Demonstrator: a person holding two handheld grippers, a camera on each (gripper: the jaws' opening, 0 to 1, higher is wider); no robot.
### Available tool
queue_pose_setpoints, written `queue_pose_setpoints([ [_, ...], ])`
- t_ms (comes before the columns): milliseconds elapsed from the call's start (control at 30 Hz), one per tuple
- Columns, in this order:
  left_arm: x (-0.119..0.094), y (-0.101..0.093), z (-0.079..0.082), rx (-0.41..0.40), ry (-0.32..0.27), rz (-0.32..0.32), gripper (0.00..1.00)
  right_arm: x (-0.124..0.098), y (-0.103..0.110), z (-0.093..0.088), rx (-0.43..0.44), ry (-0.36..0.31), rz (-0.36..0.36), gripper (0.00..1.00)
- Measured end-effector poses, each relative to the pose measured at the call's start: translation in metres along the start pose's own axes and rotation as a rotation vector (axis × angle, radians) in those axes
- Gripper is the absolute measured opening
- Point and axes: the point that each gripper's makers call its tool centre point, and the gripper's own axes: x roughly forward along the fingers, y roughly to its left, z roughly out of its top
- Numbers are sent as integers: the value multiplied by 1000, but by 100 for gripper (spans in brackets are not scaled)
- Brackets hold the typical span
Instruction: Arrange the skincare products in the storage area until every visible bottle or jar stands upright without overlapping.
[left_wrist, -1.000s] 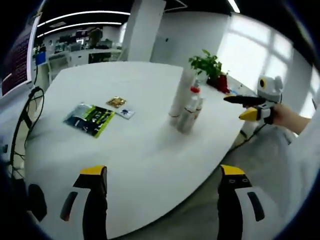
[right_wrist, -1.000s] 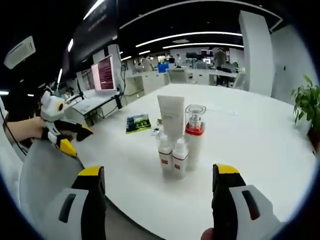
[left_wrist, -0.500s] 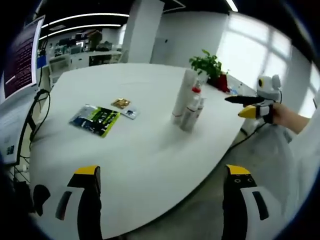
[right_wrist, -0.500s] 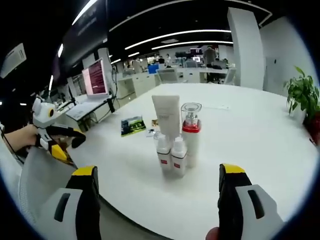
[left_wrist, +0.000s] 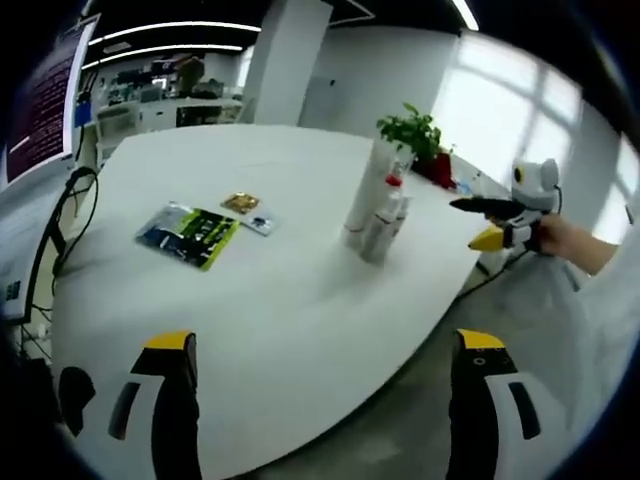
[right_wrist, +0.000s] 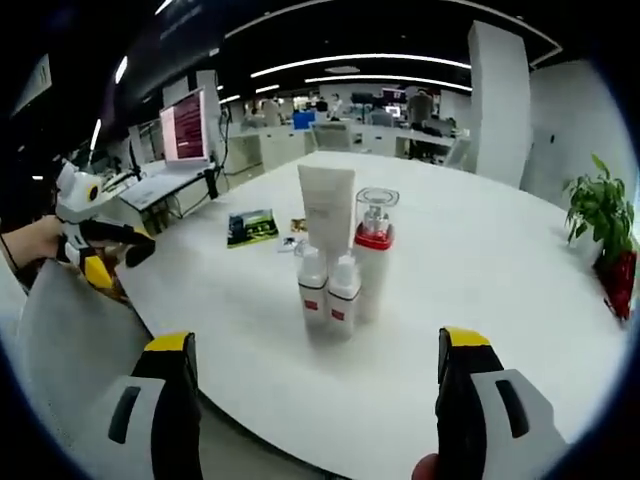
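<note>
The right tongs (right_wrist: 315, 370) hang wide apart with nothing between them, short of the white table (right_wrist: 500, 260). The left tongs (left_wrist: 325, 375) gape equally, gripping nothing. Ahead stand four products clustered upright: a white tube (right_wrist: 327, 205), a red-collared pump bottle (right_wrist: 373, 255) and two small white bottles (right_wrist: 328, 290). A green leaflet (left_wrist: 190, 235) lies well apart.

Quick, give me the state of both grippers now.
Left gripper: open, holding nothing, held back from the white table.
Right gripper: open, holding nothing, facing the upright skincare bottles.
</note>
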Motion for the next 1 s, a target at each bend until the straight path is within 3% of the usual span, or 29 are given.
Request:
queue_pose_setpoints([
  [67, 1, 4, 12, -17, -75, 21, 99, 0, -1, -1, 3, 6, -1, 99],
  [100, 1, 1, 18, -31, -104, -1, 99, 1, 0, -2, 6, 11, 2, 99],
  [433, 14, 4, 10, -40, -46, 23, 99, 2, 7, -6, -5, 41, 34, 99],
  [633, 24, 25, 8, -71, -6, 85, 99, 3, 10, -9, -8, 54, 49, 99],
  [1000, 42, 60, 15, -124, 13, 164, 99, 6, 13, -14, -16, 85, 66, 99],
])
